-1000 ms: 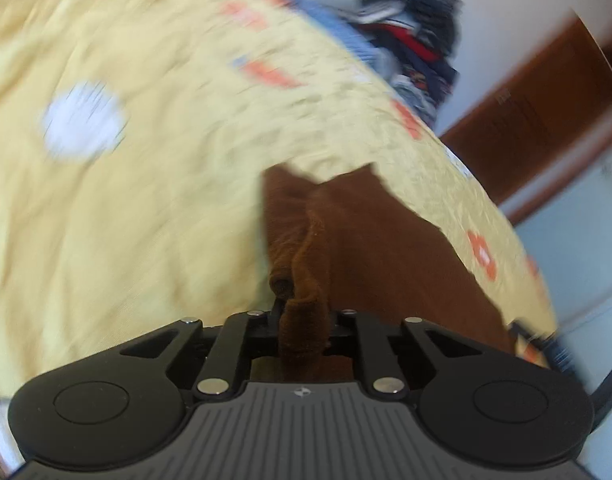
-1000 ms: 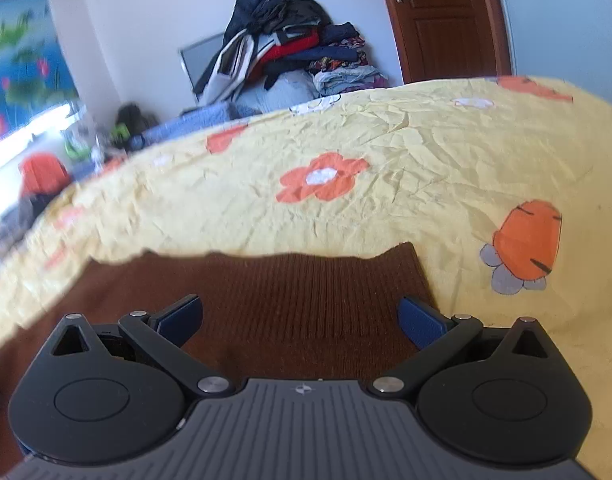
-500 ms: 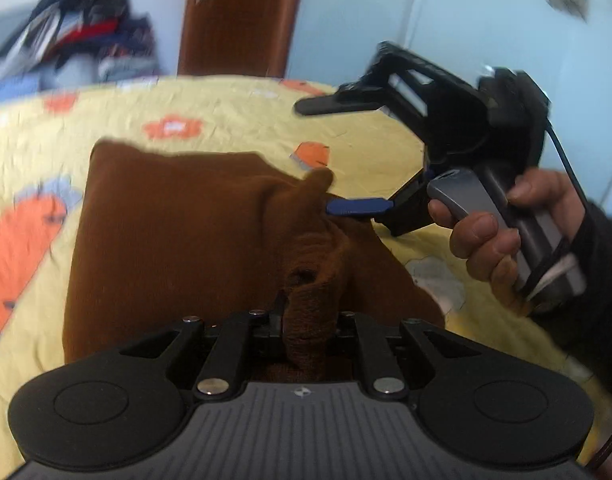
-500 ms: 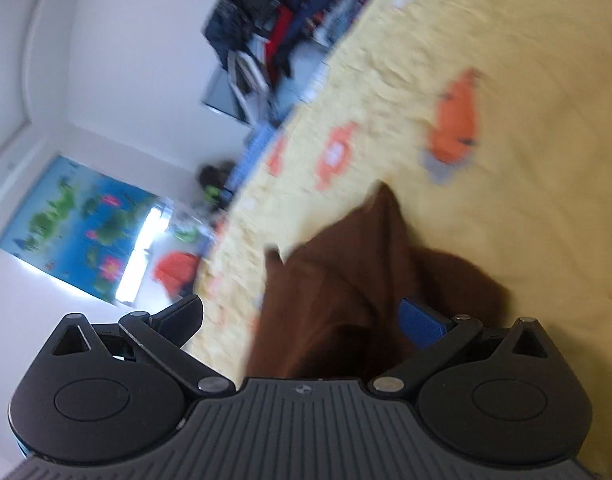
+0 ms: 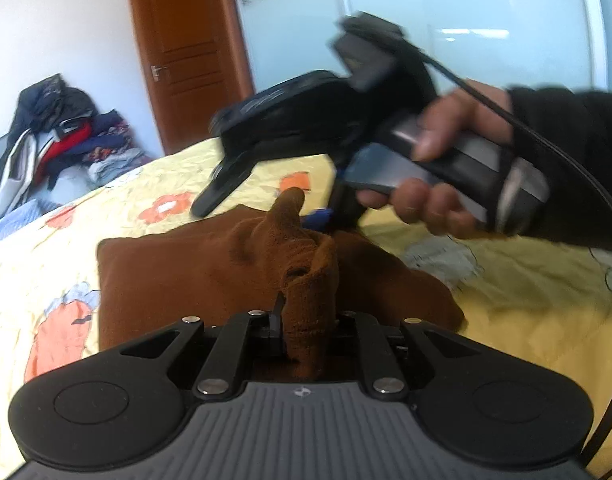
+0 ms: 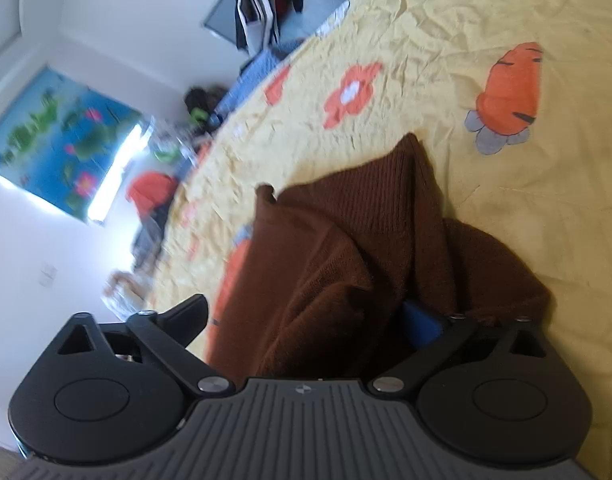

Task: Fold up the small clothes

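Bunching brown garment (image 5: 306, 304) in left gripper (image 5: 306, 328)

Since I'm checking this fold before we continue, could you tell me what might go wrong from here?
The left gripper pinches only a bunched ridge of the brown knit garment, so it may slip or drag the fold crooked. The right gripper, whose jaws have just been closing, has cloth between them unpinched; it may catch extra layers. The yellow bedsheet is wrinkled and could catch.

**Around Your Work**

You had a yellow bedspread (image 6: 486, 8) printed with orange flowers (image 6: 352, 94) and a carrot (image 6: 512, 92). A heap of clothes (image 5: 62, 136) sat at its far edge, beside a brown door (image 5: 186, 52). A blue picture (image 6: 62, 144) hung on the white wall.
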A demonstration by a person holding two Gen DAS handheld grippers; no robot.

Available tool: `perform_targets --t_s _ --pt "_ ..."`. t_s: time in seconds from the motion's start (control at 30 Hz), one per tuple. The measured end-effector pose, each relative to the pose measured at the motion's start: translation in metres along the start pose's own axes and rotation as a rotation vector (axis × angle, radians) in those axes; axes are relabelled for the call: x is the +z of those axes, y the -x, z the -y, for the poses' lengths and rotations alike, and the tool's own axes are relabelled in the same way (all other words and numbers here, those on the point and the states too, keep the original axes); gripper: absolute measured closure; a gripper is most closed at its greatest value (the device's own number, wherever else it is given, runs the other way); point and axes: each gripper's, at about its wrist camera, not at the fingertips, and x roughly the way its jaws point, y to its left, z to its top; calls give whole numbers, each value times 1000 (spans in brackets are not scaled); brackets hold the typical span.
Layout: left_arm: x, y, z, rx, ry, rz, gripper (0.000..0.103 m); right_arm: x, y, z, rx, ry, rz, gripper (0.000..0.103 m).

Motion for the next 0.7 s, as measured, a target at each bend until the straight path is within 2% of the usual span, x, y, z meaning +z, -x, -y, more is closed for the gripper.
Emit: perform_targets --t_s 0.07,0.1,0.13,0.23,0.27,0.33,0.37,0.4,0.43,0.47,0.5,0.53,0.57,0.6,0.7 --pt "3 -2 5 -7 -22 4 91 1 -5 -3 -44 49 -17 43" --pt "6 1 6 -16 -33 15 91 2 -6 -3 -71 62 -26 81" --pt "9 4 7 -26 -42 31 91 3 -5 -2 -96 74 -28 85" --pt "13 4 17 -81 -51 60 91 1 26 -4 -65 100 37 86" --pt "12 0 20 -96 -54 50 90 -2 37 -2 -66 98 65 86" --pt "5 -17 23 -123 -42 -21 86 -5 42 15 -97 62 71 85" --pt "1 -19 22 -131 -29 -18 84 -9 39 28 -124 38 57 83" --pt "0 -13 18 -147 -18 7 82 -11 38 38 -97 11 75 84" --pt "1 -6 12 -179 -5 21 76 -14 41 46 -50 -35 102 74" --pt "1 2 3 -219 10 35 66 -16 48 49 -17 -72 128 66" --pt "0 11 -9 -240 27 49 56 -19 56 47 5 -79 164 43" --pt "-2 20 -20 -236 47 65 33 -22 65 43 13 -69 203 11" --pt "-5 29 -34 -218 77 85 19 -25 75 40 3 -56 252 0" --pt "-9 37 -50 -203 116 101 18 -29 83 40 -11 -48 285 3" --pt "-19 45 -100 -146 284 75 18 -34 92 50 -40 -85 271 3"
